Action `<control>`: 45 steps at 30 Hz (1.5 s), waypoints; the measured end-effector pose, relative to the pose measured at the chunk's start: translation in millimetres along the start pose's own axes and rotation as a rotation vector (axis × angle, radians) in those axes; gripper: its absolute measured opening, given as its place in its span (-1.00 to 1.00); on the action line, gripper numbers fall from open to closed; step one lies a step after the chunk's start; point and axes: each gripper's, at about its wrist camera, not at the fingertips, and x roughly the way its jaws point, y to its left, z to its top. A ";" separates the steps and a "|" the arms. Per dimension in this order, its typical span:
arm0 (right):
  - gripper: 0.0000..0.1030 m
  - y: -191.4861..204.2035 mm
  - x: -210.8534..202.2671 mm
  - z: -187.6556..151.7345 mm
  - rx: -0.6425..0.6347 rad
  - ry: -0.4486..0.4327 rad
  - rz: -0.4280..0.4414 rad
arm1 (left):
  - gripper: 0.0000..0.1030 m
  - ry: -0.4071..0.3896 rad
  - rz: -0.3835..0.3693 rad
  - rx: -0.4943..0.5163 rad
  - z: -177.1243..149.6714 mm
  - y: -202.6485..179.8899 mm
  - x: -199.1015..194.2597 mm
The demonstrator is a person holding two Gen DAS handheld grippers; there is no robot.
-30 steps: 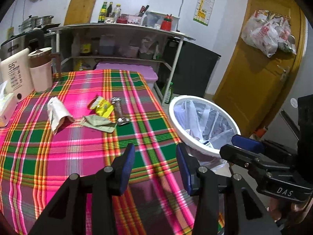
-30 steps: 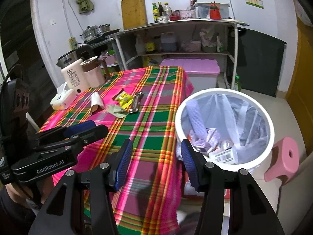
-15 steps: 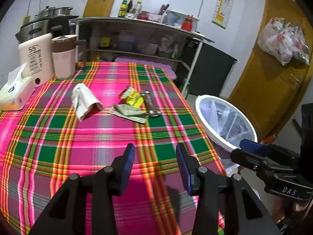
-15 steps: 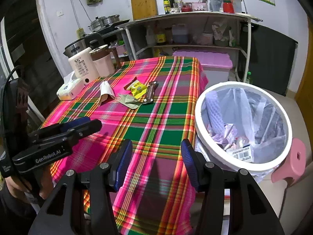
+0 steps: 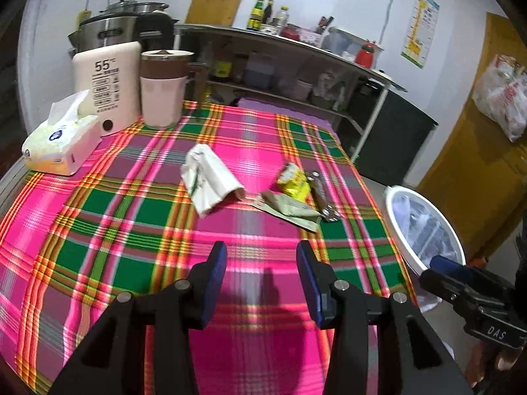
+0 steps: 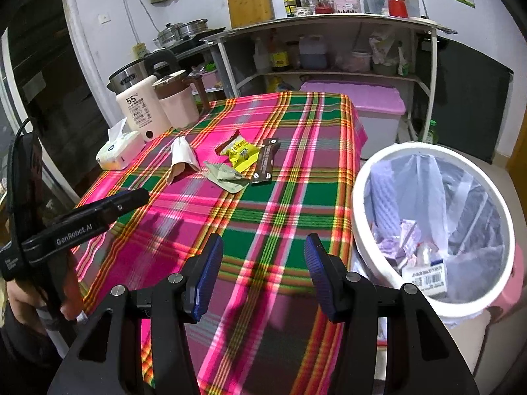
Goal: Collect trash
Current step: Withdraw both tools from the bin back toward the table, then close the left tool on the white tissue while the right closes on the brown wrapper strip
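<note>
Trash lies mid-table on the plaid cloth: a crumpled white paper, a yellow wrapper, a pale green wrapper and a dark brown wrapper. A white bin with a plastic liner stands off the table's right edge and holds trash. My left gripper is open and empty over the near table. My right gripper is open and empty near the table's right edge, beside the bin.
At the table's far left stand a tissue box, a white kettle and a pink jug. A shelf unit and a pink storage box stand behind. A yellow door is to the right.
Both grippers have swung left, from the bin toward the table. The trash now sits closer and more centred in the left view. Both jaws stayed open and empty.
</note>
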 end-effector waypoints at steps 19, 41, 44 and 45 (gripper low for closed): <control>0.02 0.9 51.0 36.0 0.004 0.026 0.009 | 0.05 0.022 0.031 -0.130 35.3 34.5 48.2; -0.15 -3.3 147.7 78.5 -0.008 0.094 -0.061 | 0.02 0.046 0.122 -0.111 52.0 36.9 99.9; -0.47 0.1 148.5 79.9 -0.028 0.096 -0.079 | -0.13 0.039 0.132 -0.095 51.5 35.5 97.5; -0.57 0.8 148.6 80.0 -0.034 0.097 -0.088 | -0.18 0.034 0.136 -0.091 51.0 34.9 96.1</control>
